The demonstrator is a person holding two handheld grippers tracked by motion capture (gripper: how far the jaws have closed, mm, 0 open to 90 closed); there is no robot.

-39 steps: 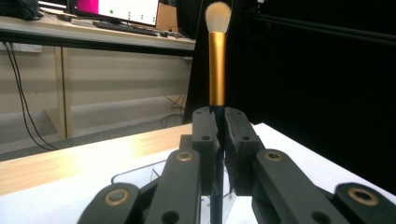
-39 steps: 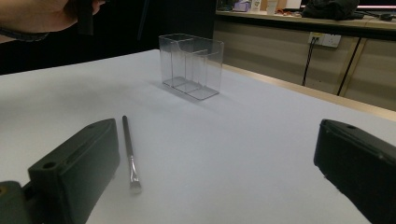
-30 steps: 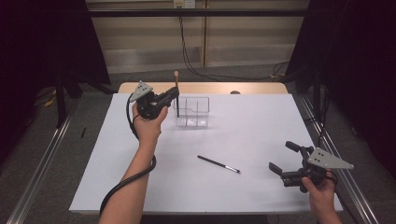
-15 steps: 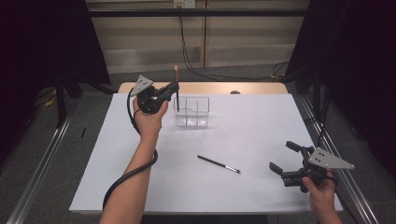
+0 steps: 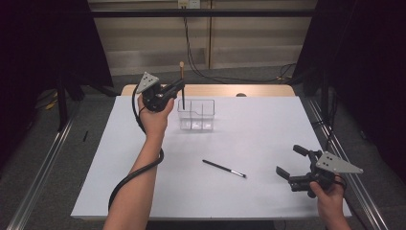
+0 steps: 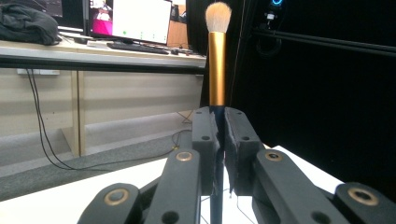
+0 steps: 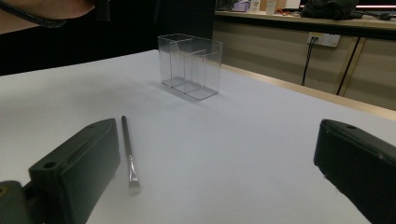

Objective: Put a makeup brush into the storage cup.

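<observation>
The left gripper (image 6: 218, 154) has its 2 jaws clenched on the dark handle of the makeup brush (image 6: 216, 70), held upright with bristles at the top of the frame. In the high view, upper left of centre, the brush's lower end hangs at the left edge of the clear organizer (image 5: 197, 115); whether it is inside I cannot tell. The right gripper (image 5: 292, 163), lower right, stands released, nearer the thin brush (image 5: 223, 168) lying slanted at centre.

monitor (image 6: 141, 21); wall cables (image 5: 191, 52)
</observation>
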